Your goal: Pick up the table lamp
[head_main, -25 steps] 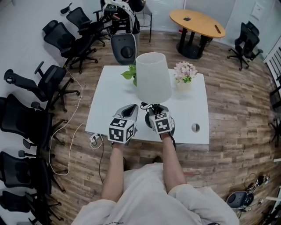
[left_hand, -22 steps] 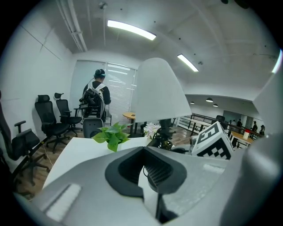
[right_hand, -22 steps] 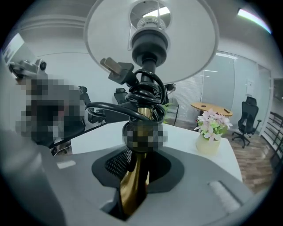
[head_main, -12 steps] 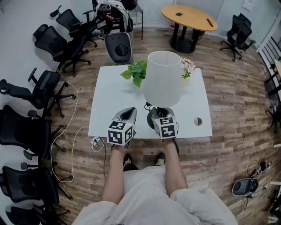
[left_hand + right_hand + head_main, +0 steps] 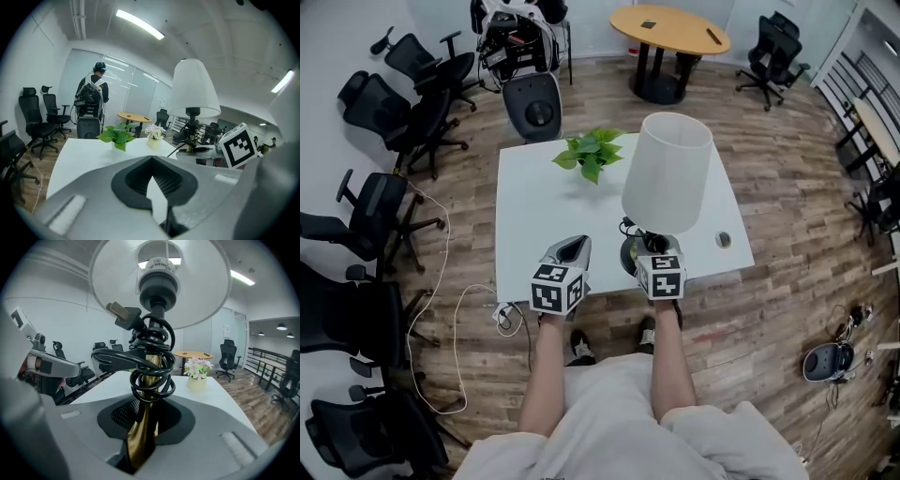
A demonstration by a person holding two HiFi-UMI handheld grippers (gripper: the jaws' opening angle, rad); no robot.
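Observation:
The table lamp has a white shade [image 5: 667,173], a brass stem [image 5: 146,427] wound with a black cord [image 5: 150,362], and a dark base [image 5: 630,255] near the white table's [image 5: 544,216] front edge. My right gripper [image 5: 649,247] is shut on the brass stem just below the cord coil, with the shade [image 5: 159,282] right overhead. My left gripper [image 5: 572,247] hovers to the lamp's left at the table's front edge, jaws shut and holding nothing. The left gripper view shows the lamp [image 5: 194,89] and the right gripper's marker cube [image 5: 239,145] to its right.
A green potted plant [image 5: 589,152] stands at the table's far side, and a small pot of flowers [image 5: 197,373] sits beyond the lamp. A round cable hole [image 5: 724,240] is at the table's right. Black office chairs [image 5: 370,202] line the left; a round wooden table [image 5: 668,28] stands behind.
The head view has swung. The lamp shade now sits further right over the table and hides the flowers. Both grippers keep their places at the table's front edge.

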